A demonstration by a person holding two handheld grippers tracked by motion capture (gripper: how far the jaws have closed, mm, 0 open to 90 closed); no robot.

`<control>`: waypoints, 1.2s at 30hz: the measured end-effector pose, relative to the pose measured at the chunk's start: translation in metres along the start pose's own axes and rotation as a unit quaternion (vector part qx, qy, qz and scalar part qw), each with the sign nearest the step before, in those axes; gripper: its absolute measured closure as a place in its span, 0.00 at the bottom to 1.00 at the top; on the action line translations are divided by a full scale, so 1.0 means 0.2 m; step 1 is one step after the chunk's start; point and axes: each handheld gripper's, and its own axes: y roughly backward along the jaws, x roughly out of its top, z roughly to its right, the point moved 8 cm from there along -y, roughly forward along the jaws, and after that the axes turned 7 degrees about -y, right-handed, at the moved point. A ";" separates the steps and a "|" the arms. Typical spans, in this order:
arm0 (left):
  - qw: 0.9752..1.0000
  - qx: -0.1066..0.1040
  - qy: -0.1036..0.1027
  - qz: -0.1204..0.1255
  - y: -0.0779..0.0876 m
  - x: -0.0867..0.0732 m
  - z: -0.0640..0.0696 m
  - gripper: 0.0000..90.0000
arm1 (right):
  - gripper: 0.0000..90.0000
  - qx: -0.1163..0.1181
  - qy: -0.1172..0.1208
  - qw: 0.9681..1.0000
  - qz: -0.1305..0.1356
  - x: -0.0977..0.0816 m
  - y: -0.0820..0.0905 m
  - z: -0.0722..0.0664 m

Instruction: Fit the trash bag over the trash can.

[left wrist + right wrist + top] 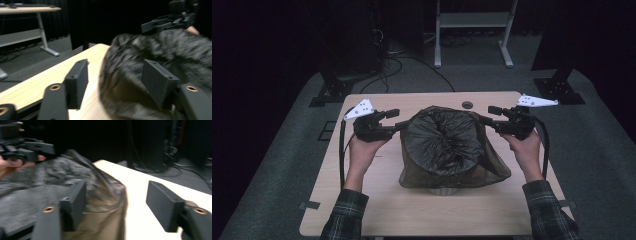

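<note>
Flanking a black bag (439, 140) on the table (377, 200), left hand-held gripper (404, 125) wide, right hand-held gripper (482, 120) wide, neither gripping.

The bagged bin (447, 147) stands mid-table between my 2 grippers and blocks the straight way across, its loose bag spilling out toward the right edge. My left gripper (404, 125) and right gripper (482, 120) sit at its rim, jaws apart. I have bare table (377, 210) to the left of the bin, in front of it, and a narrow strip behind it.
</note>
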 end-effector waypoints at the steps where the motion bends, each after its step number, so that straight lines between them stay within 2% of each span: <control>1: 1.000 -0.009 -0.002 0.002 0.00 0.03 0.02 0.36 | 0.29 0.010 0.002 1.000 0.003 0.00 0.01 -0.01; 3: 1.000 -0.027 -0.008 -0.001 -0.02 0.07 0.07 0.30 | 0.19 0.017 0.006 1.000 0.002 0.00 0.02 -0.04; 6: 0.998 -0.052 -0.024 -0.017 -0.05 0.13 0.14 0.20 | 0.13 0.022 0.025 0.999 -0.012 -0.01 0.04 -0.07; 8: 0.997 -0.064 -0.038 -0.026 -0.08 0.17 0.19 0.17 | 0.07 0.027 0.039 0.999 -0.020 -0.02 0.04 -0.09; 10: 0.996 -0.073 -0.045 -0.038 -0.11 0.20 0.22 0.10 | 0.00 0.037 0.040 0.998 -0.027 -0.03 0.05 -0.11; 14: 0.992 -0.087 -0.065 -0.065 -0.19 0.26 0.29 0.03 | 0.00 0.056 0.050 0.997 -0.035 -0.04 0.07 -0.13; 18: 0.986 -0.111 -0.076 -0.096 -0.29 0.29 0.36 0.01 | 0.00 0.054 0.059 0.996 -0.045 -0.06 0.07 -0.14; 22: 0.977 -0.127 -0.093 -0.142 -0.41 0.29 0.41 0.01 | 0.00 0.052 0.062 0.996 -0.044 -0.05 0.08 -0.14; 24: 0.971 -0.136 -0.103 -0.167 -0.46 0.28 0.45 0.01 | 0.00 0.053 0.063 0.996 -0.042 -0.05 0.09 -0.14; 26: 0.966 -0.143 -0.106 -0.187 -0.52 0.26 0.47 0.01 | 0.00 0.052 0.064 0.996 -0.040 -0.05 0.10 -0.13; 29: 0.962 -0.144 -0.104 -0.209 -0.59 0.23 0.48 0.01 | 0.00 0.052 0.065 0.996 -0.037 -0.04 0.11 -0.14; 30: 0.959 -0.144 -0.100 -0.222 -0.63 0.20 0.48 0.02 | 0.00 0.052 0.065 0.996 -0.038 -0.04 0.11 -0.14; 31: 0.959 -0.144 -0.100 -0.222 -0.63 0.20 0.48 0.02 | 0.00 0.052 0.065 0.996 -0.038 -0.04 0.11 -0.14; 32: 0.957 -0.145 -0.101 -0.230 -0.65 0.19 0.48 0.02 | 0.00 0.052 0.065 0.996 -0.038 -0.04 0.12 -0.14; 33: 0.955 -0.146 -0.098 -0.241 -0.67 0.17 0.48 0.02 | 0.00 0.052 0.066 0.996 -0.037 -0.04 0.12 -0.14; 34: 0.950 -0.149 -0.099 -0.257 -0.70 0.13 0.48 0.02 | 0.00 0.053 0.066 0.996 -0.038 -0.04 0.13 -0.14; 35: 0.948 -0.150 -0.098 -0.263 -0.71 0.12 0.49 0.02 | 0.00 0.054 0.066 0.996 -0.038 -0.04 0.13 -0.14; 36: 0.945 -0.152 -0.096 -0.273 -0.73 0.10 0.49 0.02 | 0.00 0.055 0.067 0.996 -0.038 -0.04 0.13 -0.14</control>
